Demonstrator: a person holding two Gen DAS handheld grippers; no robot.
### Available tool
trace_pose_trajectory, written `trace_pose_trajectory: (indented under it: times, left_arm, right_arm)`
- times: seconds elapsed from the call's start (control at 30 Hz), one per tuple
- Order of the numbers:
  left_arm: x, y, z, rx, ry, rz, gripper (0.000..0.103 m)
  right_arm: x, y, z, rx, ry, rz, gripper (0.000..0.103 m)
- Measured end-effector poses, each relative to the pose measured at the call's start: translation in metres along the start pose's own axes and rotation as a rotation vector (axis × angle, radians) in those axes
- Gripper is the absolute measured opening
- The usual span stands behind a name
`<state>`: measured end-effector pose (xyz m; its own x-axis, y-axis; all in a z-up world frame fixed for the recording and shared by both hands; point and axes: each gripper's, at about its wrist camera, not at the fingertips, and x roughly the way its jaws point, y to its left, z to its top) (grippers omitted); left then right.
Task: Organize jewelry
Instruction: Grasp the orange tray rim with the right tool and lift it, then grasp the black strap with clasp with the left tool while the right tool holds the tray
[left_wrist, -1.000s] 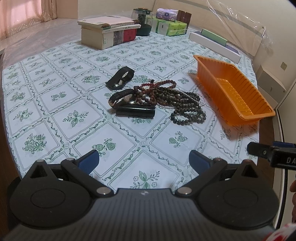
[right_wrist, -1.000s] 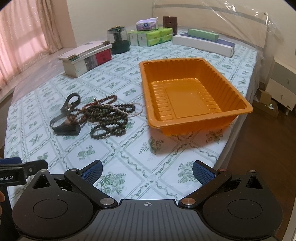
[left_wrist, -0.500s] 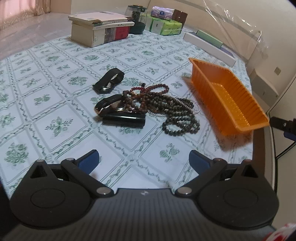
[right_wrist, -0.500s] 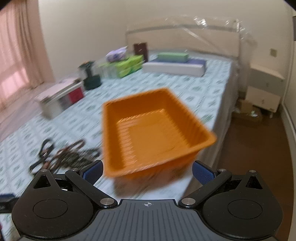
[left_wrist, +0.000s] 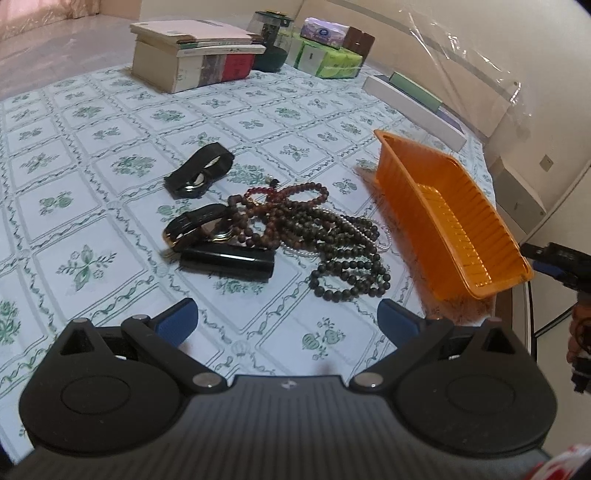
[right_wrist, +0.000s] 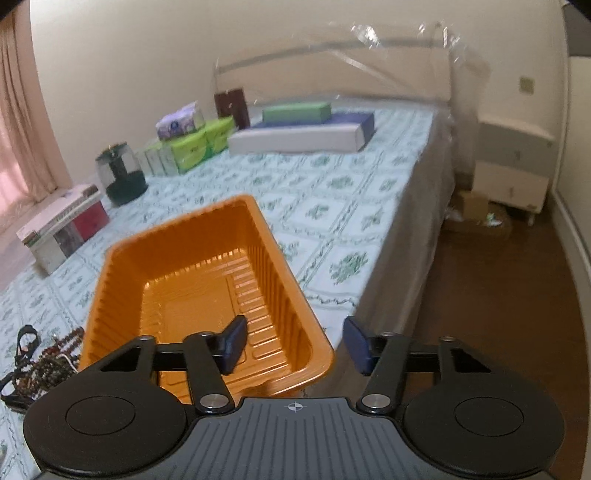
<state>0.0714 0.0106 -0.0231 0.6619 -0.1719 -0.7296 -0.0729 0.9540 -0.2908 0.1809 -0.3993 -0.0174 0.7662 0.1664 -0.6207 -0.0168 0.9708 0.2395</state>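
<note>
We see the orange tray (right_wrist: 122, 266) sitting empty at the corner of the bed (left_wrist: 110, 122), its ribbed floor bare. The right gripper (right_wrist: 293, 343) is closing its fingers around the tray's near right corner: one blue pad is inside the tray and the other outside, though we cannot tell from this blurred view whether they touch the rim yet. Beside the tray lies a tangled heap of bead bracelets (left_wrist: 332, 236), dark brown and reddish, against two black-strapped watches (left_wrist: 199, 173) and a black case (left_wrist: 229, 260). The left gripper (left_wrist: 286, 319) hangs released above the bedcover, holding nothing.
</note>
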Motion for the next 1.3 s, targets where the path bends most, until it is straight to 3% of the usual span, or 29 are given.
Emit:
trace_pose_trajectory:
  times: [0.47,0.63,0.9,1.3]
  left_arm:
    - [0.016,0.0,-0.002,0.013,0.015,-0.005,0.102]
    - [0.017,-0.001,-0.003,0.017,0.017,-0.007,0.102]
    - [0.014,-0.004,-0.005,0.044,0.003,-0.004,0.102]
    - [0.009,0.004,-0.006,0.093,-0.03,0.026,0.102]
  right_arm:
    - [0.059,-0.025,-0.005,0.056,0.138,0.074,0.029]
    - [0.061,-0.024,-0.005,0.061,0.151,0.099,0.012]
    - [0.045,-0.014,0.004,0.045,0.134,0.08,0.009]
    - [-0.003,0.052,0.007,-0.269,0.008,-0.041,0.005]
